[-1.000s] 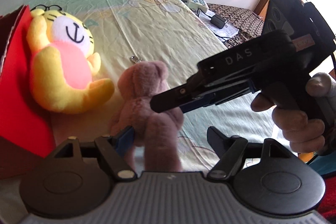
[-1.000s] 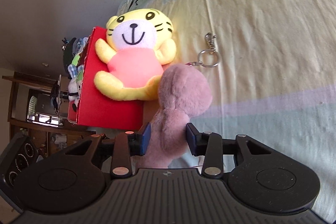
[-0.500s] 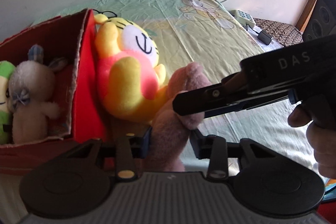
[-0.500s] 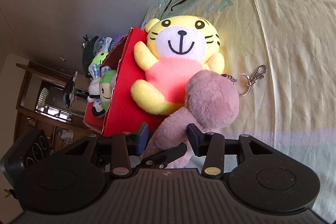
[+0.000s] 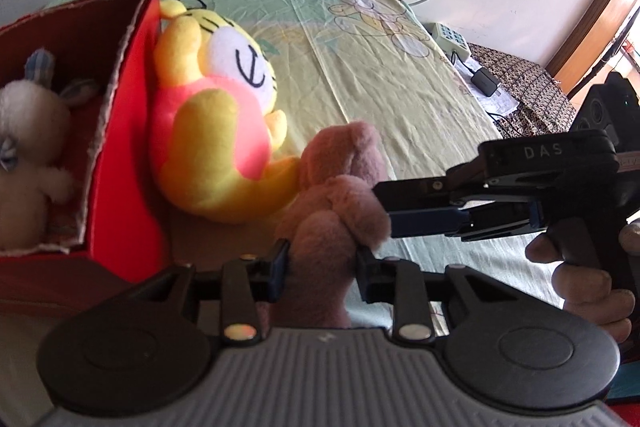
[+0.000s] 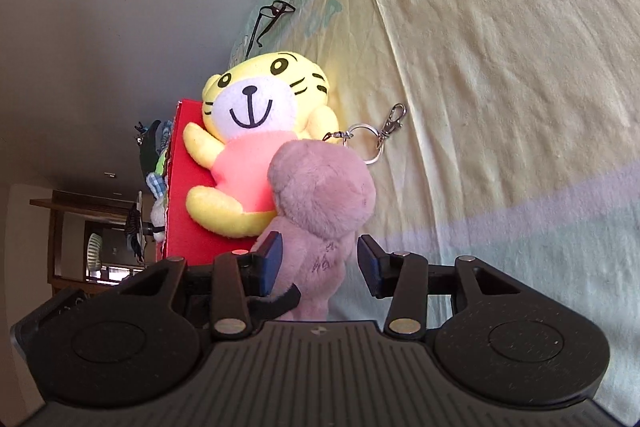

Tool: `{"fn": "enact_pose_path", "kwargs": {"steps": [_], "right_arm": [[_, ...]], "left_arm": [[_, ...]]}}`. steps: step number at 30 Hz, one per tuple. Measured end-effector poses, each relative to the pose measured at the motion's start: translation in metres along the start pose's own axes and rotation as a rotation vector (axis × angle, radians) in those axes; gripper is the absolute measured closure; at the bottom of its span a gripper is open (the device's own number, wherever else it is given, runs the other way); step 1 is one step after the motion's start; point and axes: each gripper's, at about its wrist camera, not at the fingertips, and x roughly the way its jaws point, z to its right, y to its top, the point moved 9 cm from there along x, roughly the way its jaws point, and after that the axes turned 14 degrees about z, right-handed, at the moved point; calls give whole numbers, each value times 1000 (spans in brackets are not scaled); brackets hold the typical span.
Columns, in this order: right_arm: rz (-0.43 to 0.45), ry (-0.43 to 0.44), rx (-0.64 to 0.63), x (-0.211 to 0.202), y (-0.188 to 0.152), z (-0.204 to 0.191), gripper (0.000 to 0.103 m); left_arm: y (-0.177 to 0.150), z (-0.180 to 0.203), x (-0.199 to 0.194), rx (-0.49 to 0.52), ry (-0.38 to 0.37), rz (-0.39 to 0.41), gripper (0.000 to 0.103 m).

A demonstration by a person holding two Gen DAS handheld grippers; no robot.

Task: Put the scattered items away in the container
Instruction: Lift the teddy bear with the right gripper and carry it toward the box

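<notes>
A pink plush bear (image 5: 340, 163) stands upright on the bed sheet, and my left gripper (image 5: 322, 267) is shut on its lower body. My right gripper (image 6: 316, 259) reaches in from the right (image 5: 384, 205) with the bear's body between its fingers. Its left pad touches the fur, and a thin gap shows at the right pad. A yellow tiger plush (image 5: 216, 147) in a pink shirt leans on the outer wall of the red cardboard box (image 5: 120, 147). Both toys (image 6: 320, 187) (image 6: 248, 163) and the box (image 6: 180, 163) also show in the right wrist view. The bear's keyring (image 6: 372, 143) lies on the sheet.
A white plush (image 5: 28, 131) lies inside the box. Glasses (image 6: 272, 15) lie on the sheet beyond the tiger. A remote (image 5: 450, 35) and a charger (image 5: 484, 83) sit at the bed's far right. A person's hand (image 5: 580, 287) holds the right gripper.
My left gripper has closed from wide open onto the pink bear. It has swung left, bringing the red box into its view. The right gripper's pads have eased off the bear slightly.
</notes>
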Motion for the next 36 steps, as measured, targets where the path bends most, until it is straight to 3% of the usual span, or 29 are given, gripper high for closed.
{"fn": "enact_pose_path", "kwargs": {"steps": [1, 4, 9, 10, 13, 15, 18, 21, 23, 26, 27, 32, 34, 36], "right_arm": [[-17, 24, 7, 0, 0, -4, 67], [-24, -17, -92, -5, -4, -9, 66], [-2, -33, -161, -32, -3, -14, 72], [-3, -50, -180, -36, -3, -15, 77], [-9, -137, -282, -39, -9, -15, 76], [-25, -148, -303, -33, -15, -15, 73], [-12, -100, -295, -24, -15, -27, 68], [-33, -10, -263, -9, -19, -47, 68], [-66, 1, -254, 4, -27, -51, 68], [-124, 23, -216, 20, -39, -51, 69], [-115, 28, -212, 19, -38, -51, 69], [-20, 43, -231, -8, -18, -47, 68], [22, -2, -246, -18, -10, -36, 66], [43, -64, -252, -23, -7, -20, 63]], "left_arm": [[0, 3, -1, 7, -5, -2, 75], [0, 20, -7, -39, -121, -9, 82], [-7, 46, -5, -22, -178, -32, 82], [-8, 48, -8, -20, -197, -30, 82], [-8, 53, -15, -29, -236, -23, 82], [-12, 52, -12, -39, -229, -37, 82], [-19, 43, -9, -65, -217, -52, 78], [-16, 26, -16, -37, -127, -16, 70], [-16, 10, -14, -21, -56, -19, 68], [-20, -5, -14, -25, -8, -38, 65], [-21, -10, -13, -20, 12, -37, 58], [-20, -18, -8, -10, 24, -28, 55], [-17, -16, -7, 0, 20, -19, 40], [-12, -13, -8, 20, 13, -6, 33]]}}
